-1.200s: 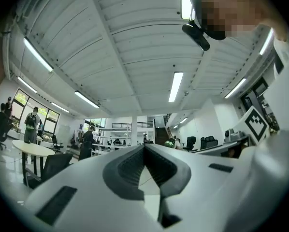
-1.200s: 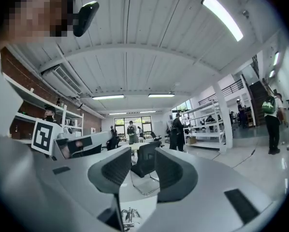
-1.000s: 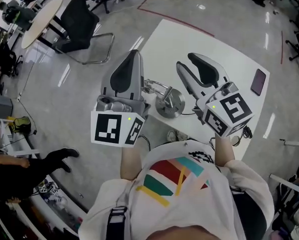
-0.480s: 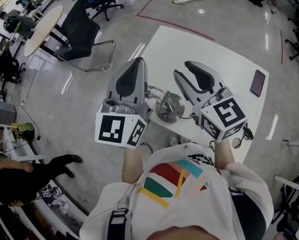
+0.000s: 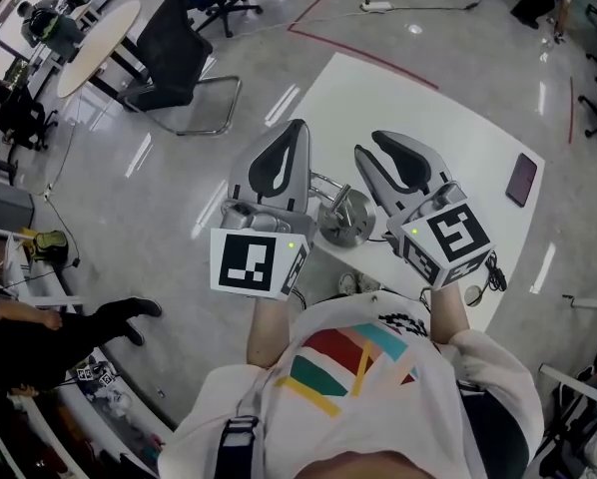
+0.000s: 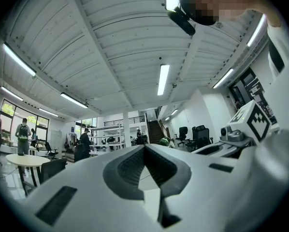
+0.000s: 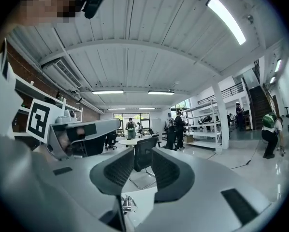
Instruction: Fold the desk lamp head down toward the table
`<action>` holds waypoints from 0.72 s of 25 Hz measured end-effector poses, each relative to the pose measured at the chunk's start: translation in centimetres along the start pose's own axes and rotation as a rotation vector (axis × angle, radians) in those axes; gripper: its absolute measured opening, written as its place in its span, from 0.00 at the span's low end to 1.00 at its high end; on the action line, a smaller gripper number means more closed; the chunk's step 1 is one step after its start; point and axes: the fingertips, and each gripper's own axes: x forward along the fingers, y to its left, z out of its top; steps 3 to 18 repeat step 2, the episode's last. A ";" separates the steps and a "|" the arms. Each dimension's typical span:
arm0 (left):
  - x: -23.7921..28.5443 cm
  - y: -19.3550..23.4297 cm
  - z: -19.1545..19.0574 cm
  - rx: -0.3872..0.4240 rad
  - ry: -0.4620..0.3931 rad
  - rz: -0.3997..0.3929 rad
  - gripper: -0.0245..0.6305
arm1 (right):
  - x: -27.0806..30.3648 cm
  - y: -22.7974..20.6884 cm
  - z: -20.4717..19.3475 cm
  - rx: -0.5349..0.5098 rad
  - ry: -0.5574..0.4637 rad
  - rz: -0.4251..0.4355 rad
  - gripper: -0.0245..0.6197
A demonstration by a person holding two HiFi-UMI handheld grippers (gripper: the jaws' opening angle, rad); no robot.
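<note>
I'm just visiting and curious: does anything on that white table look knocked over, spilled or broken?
Nothing stands out. The desk lamp stands on its base near the table's near edge, and a dark phone lies flat by its right edge. No spill or damage shows.

Silvery desk lamp by the near edge of the white table
We see its round metal base sitting flat on the table, close to the near left corner. A shiny chrome arm reaches from the base toward the left edge. The arm is partly hidden, and we cannot make out the head or its tilt.
</note>
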 end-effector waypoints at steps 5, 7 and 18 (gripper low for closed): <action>-0.1 0.6 -0.1 0.014 0.006 0.009 0.11 | 0.5 0.3 -0.1 -0.009 0.008 -0.001 0.23; -0.1 0.6 -0.1 0.014 0.006 0.009 0.11 | 0.5 0.3 -0.1 -0.009 0.008 -0.001 0.23; -0.1 0.6 -0.1 0.014 0.006 0.009 0.11 | 0.5 0.3 -0.1 -0.009 0.008 -0.001 0.23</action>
